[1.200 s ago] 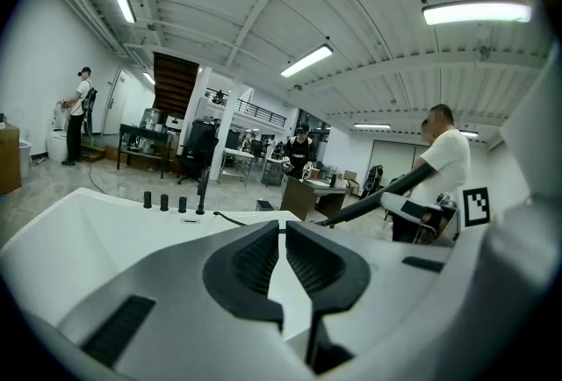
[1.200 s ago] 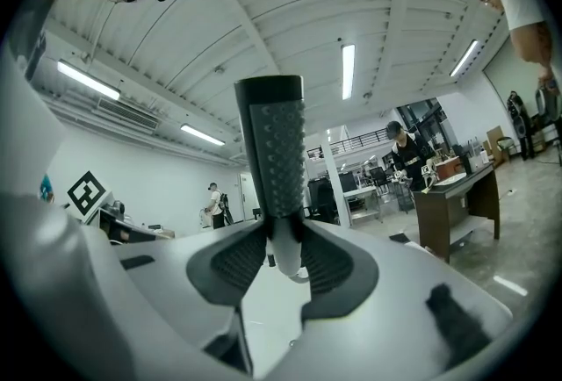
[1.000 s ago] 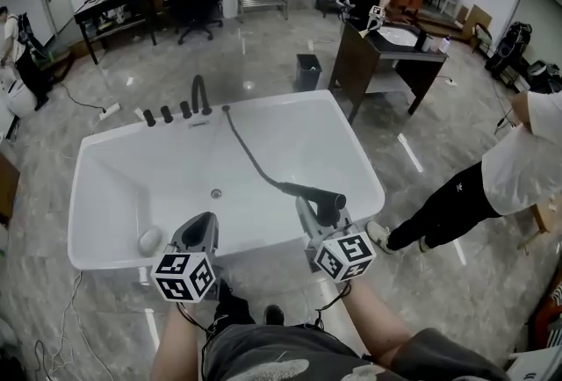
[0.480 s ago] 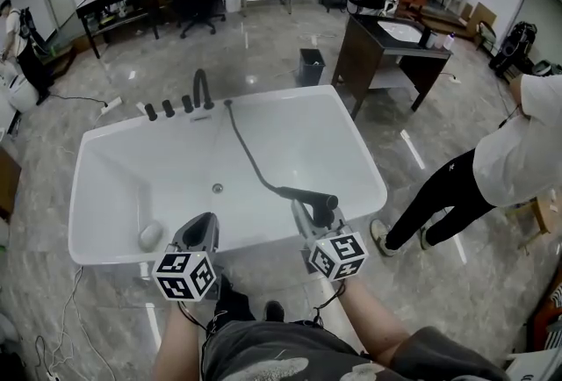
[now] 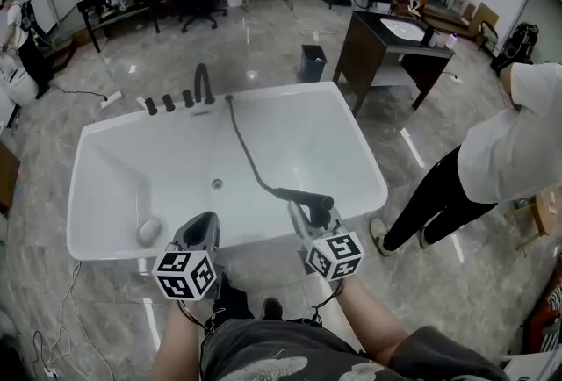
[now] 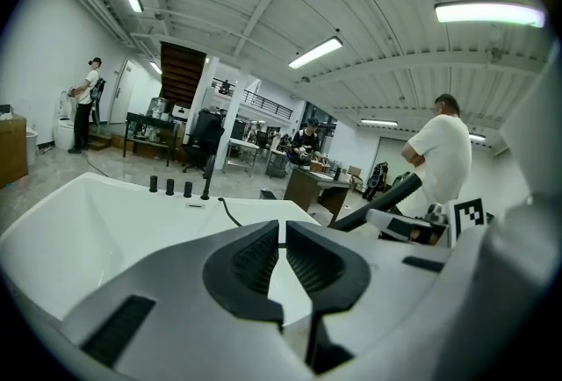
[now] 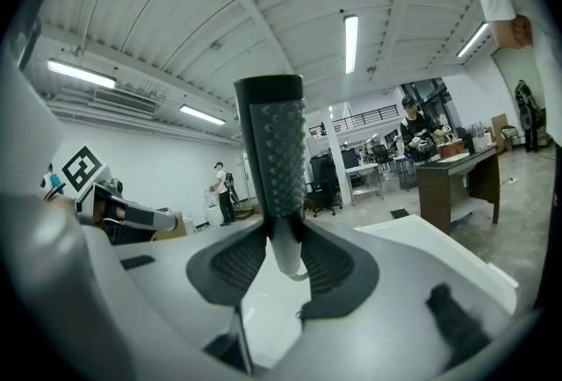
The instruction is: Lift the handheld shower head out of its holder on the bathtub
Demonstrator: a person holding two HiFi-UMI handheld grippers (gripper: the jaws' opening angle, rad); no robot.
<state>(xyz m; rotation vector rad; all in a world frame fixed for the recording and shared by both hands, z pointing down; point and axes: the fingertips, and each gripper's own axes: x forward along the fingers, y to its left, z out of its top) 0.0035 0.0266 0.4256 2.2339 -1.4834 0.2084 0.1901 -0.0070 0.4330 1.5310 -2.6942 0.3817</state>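
Head view: a white bathtub (image 5: 373, 182) seen from above; a person stands at its near end with a gripper in each hand.
Shower head: the dark handheld shower head (image 5: 309, 196) is out of its holder and sits low over the tub's near end, just inside the rim.
Hose: the hose (image 5: 248, 151) trails from it back to the far rim, beside the faucet (image 5: 202, 86); the holder is too small to make out.
Right gripper view: the right gripper (image 7: 283, 258) has its pads clamped on the narrow lower part of the shower head (image 7: 274, 151), which stands upright between them.
Left gripper view: the left gripper (image 6: 283, 255) has its jaws almost together with nothing between them, near the tub's front rim.
Step in hand: the lift looks done, with the head clear and carried.
Next move: probably a steady hold, a firm grip and enough slack that the hose does not drag.
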